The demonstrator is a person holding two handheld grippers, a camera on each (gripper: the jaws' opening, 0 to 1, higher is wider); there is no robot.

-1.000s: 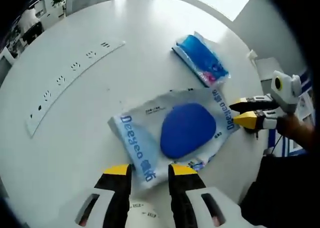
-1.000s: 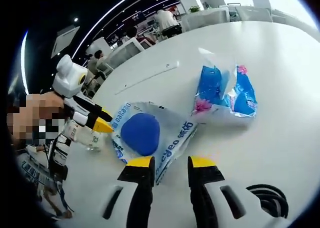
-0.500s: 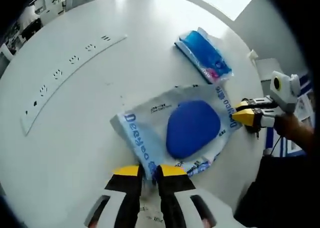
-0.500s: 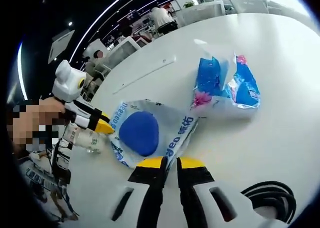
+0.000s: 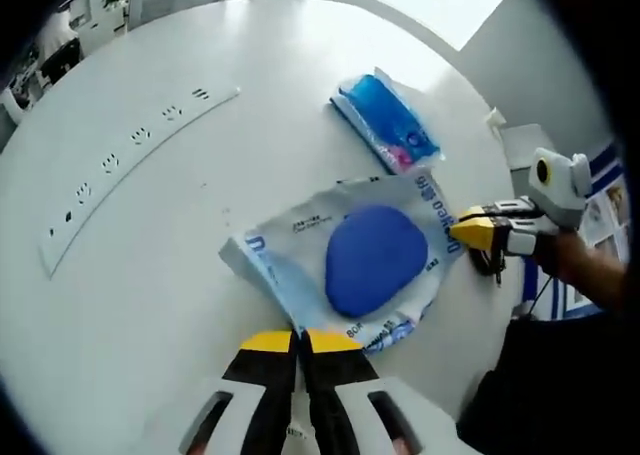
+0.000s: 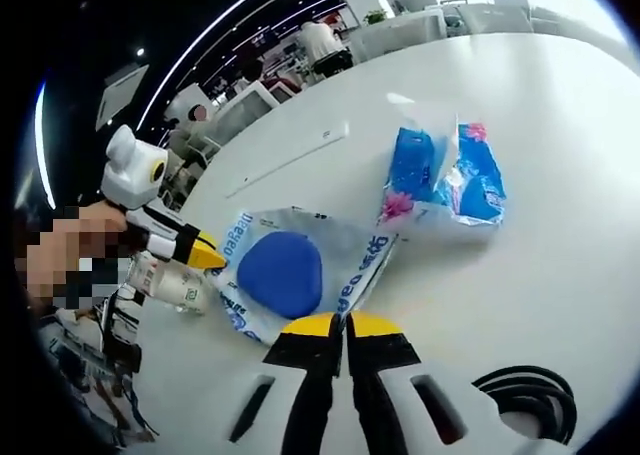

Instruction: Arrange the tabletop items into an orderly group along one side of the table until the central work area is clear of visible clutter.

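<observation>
White round table (image 5: pixel 150 235) fills most of the left gripper view, with a white socket strip (image 5: pixel 130 165) set into it at far left; office desks and people stand behind it in the right gripper view.

Plastic bag (image 5: pixel 350 265) printed in blue, with a large blue oval on it, lies near the table's near edge. Blue tissue pack (image 5: pixel 385 122) lies beyond it, apart from the bag.

Left gripper (image 5: pixel 298 341): yellow tips pressed together on the bag's near edge. One second ago these jaws stood well apart over that edge; half a second ago they were nearly closed.

Right gripper (image 6: pixel 343 325): tips likewise pinched on the opposite edge of the bag (image 6: pixel 300 275). Same sequence: wide, then narrow, now closed on the plastic. It also enters the left gripper view from the right, tips at the bag's border.

Bag looks more gathered and rumpled between the two grips than before; the lettering along its near edge is now partly folded under. Tissue pack (image 6: pixel 445 180) unmoved. Small clear bottle (image 6: pixel 170 283) lies beside the left gripper (image 6: pixel 195 252). Black cable (image 6: pixel 525 395) coiled at near right.
</observation>
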